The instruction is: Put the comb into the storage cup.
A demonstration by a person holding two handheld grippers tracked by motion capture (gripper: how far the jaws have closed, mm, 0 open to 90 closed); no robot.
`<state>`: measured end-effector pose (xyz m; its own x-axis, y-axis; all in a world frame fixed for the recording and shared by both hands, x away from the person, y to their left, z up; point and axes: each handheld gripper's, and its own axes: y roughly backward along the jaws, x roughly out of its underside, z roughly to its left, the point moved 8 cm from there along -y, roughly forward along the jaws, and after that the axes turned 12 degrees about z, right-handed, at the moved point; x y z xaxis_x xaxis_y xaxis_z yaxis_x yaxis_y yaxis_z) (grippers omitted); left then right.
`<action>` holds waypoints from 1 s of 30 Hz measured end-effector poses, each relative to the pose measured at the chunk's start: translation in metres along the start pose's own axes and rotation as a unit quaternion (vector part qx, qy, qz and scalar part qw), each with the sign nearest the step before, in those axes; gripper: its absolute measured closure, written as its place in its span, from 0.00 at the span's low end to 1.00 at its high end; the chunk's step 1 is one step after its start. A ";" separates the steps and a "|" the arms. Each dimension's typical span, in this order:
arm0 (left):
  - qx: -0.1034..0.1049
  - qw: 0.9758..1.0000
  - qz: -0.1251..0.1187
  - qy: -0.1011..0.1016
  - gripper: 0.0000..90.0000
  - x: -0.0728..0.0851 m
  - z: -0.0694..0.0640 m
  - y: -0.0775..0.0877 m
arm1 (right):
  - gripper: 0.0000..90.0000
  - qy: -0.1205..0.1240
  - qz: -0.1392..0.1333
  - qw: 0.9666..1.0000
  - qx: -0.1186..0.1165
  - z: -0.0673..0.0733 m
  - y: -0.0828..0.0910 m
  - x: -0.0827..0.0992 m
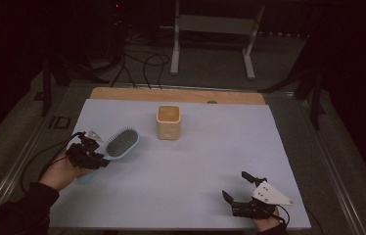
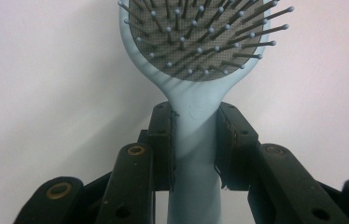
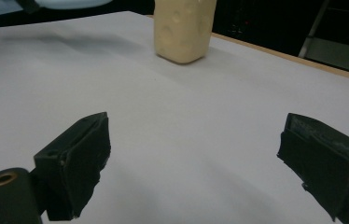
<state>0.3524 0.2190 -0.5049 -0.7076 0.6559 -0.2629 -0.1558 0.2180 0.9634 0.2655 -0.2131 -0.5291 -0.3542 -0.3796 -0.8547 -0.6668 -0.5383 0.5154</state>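
A light blue hairbrush [image 1: 121, 142] with a grey bristle pad is held at the left of the table, its head pointing toward the middle. My left gripper [image 1: 102, 157] is shut on its handle; in the left gripper view both pads press the handle [image 2: 195, 140] just below the bristle head [image 2: 200, 37]. A cream square cup [image 1: 168, 122] stands upright at the table's centre back, and its lower part [image 3: 183, 29] rises ahead in the right gripper view. My right gripper [image 1: 236, 186] rests low at the front right, open, nothing between its fingers [image 3: 77, 163].
The table is covered by a pale sheet [image 1: 191, 166] with a wooden edge [image 1: 176, 94] at the back. Beyond it stand a white frame [image 1: 215, 29] and loose cables [image 1: 142, 63] on the floor. A cable trails from the left hand.
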 end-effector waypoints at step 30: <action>0.012 0.989 -0.148 -0.026 0.78 -0.077 -0.026 0.040 | 0.10 -0.002 0.000 1.000 0.000 0.000 0.000 0.000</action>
<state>0.3827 0.1583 -0.4445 -0.5965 0.5974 -0.5361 -0.3336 0.4230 0.8425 0.2653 -0.2135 -0.5292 -0.3560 -0.3763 -0.8554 -0.6665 -0.5393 0.5146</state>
